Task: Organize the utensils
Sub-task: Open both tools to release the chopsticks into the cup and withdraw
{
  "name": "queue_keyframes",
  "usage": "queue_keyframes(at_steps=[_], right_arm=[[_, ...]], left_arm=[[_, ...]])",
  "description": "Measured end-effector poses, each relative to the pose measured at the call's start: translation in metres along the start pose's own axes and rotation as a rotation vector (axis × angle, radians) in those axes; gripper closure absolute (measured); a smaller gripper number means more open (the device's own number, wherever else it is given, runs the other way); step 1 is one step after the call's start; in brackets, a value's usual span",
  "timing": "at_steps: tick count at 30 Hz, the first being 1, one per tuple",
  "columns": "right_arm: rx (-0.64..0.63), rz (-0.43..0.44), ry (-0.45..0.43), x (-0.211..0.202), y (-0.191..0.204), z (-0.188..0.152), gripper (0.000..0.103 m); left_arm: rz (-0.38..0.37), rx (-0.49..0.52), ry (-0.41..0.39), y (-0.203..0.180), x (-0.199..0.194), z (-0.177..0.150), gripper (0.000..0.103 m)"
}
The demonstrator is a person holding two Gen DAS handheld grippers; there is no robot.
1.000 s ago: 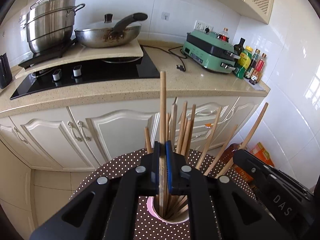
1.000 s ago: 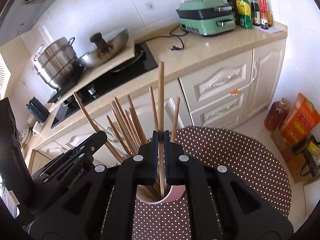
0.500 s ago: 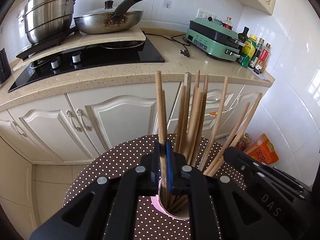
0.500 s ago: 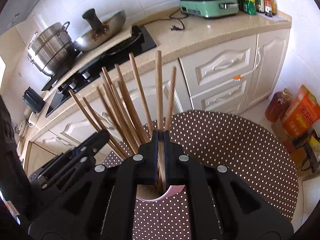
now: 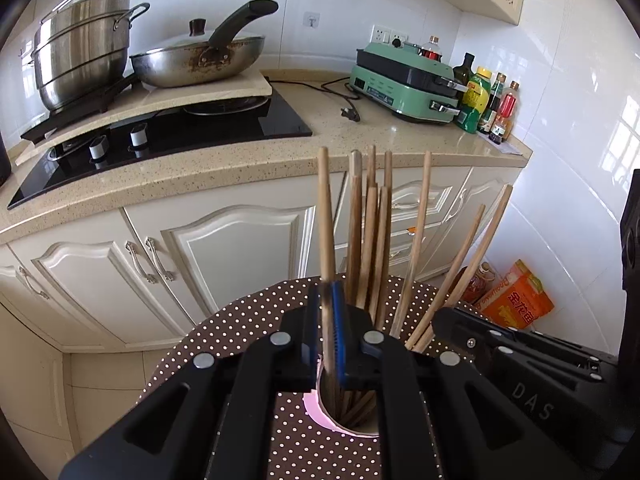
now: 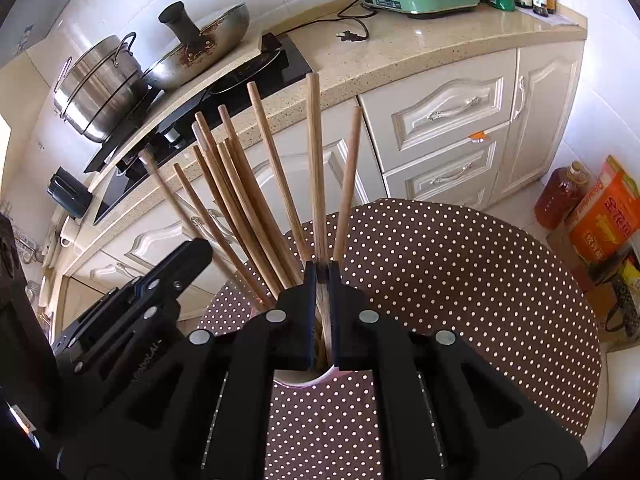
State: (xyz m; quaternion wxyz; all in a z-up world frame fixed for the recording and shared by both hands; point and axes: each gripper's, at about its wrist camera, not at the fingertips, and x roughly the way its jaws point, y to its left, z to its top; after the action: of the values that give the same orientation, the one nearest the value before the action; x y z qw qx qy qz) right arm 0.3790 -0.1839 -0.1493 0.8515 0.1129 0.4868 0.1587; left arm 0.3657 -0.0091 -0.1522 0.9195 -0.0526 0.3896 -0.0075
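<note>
A pink-rimmed cup [image 5: 320, 414] [image 6: 304, 380] stands on a round brown table with white dots [image 5: 248, 324] [image 6: 460, 280]. Several wooden chopsticks [image 5: 368, 240] [image 6: 236, 196] stand in it, fanned out. My left gripper [image 5: 329, 292] is shut on one upright chopstick [image 5: 325, 216] whose lower end is inside the cup. My right gripper [image 6: 321, 270] is shut on another chopstick [image 6: 314, 152], also reaching down into the cup. Each gripper shows beside the cup in the other's view: the right gripper [image 5: 444, 316] and the left gripper [image 6: 196, 250].
Behind the table runs a stone counter [image 5: 224, 168] over cream cabinets [image 5: 240, 248], with a black hob [image 5: 168, 136], steel pot [image 5: 80, 52], wok [image 5: 200, 60], green grill [image 5: 404, 84] and sauce bottles [image 5: 480, 100]. An oil bottle [image 6: 560, 196] and orange bag [image 6: 604, 208] sit on the floor.
Both held chopsticks have sunk lower into the cup and both grippers have come down nearer its rim. The other chopsticks in the cup have shifted and fanned out.
</note>
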Motion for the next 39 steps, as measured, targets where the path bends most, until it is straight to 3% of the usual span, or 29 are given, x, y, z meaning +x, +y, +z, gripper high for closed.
queue_keyframes(at_steps=[2, 4, 5, 6, 8, 16, 21, 39], right_arm=[[0.009, -0.002, 0.007, -0.002, -0.001, 0.0, 0.096], [0.008, -0.007, 0.01, -0.005, -0.001, -0.001, 0.092], [0.006, -0.013, 0.008, -0.008, -0.001, -0.002, 0.082], [0.004, -0.029, 0.001, -0.011, -0.001, -0.003, 0.059], [0.004, -0.072, -0.029, -0.018, -0.004, -0.005, 0.044], [0.004, -0.087, -0.046, -0.035, -0.009, -0.013, 0.044], [-0.009, -0.098, -0.049, -0.048, -0.006, -0.027, 0.036], [0.008, -0.109, 0.013, -0.092, 0.004, -0.115, 0.028]], left_arm=[[-0.004, 0.005, 0.002, -0.001, -0.003, 0.0, 0.093], [-0.006, 0.014, -0.001, -0.001, -0.006, 0.0, 0.084], [0.0, 0.021, -0.01, -0.002, -0.009, 0.0, 0.08], [0.002, 0.026, -0.016, -0.003, -0.011, -0.001, 0.079], [0.013, 0.026, -0.02, -0.002, -0.015, -0.002, 0.077], [0.015, 0.041, -0.017, 0.001, -0.028, -0.008, 0.071], [0.012, 0.052, -0.014, 0.003, -0.043, -0.02, 0.067], [-0.027, 0.116, 0.005, 0.015, -0.122, -0.106, 0.066]])
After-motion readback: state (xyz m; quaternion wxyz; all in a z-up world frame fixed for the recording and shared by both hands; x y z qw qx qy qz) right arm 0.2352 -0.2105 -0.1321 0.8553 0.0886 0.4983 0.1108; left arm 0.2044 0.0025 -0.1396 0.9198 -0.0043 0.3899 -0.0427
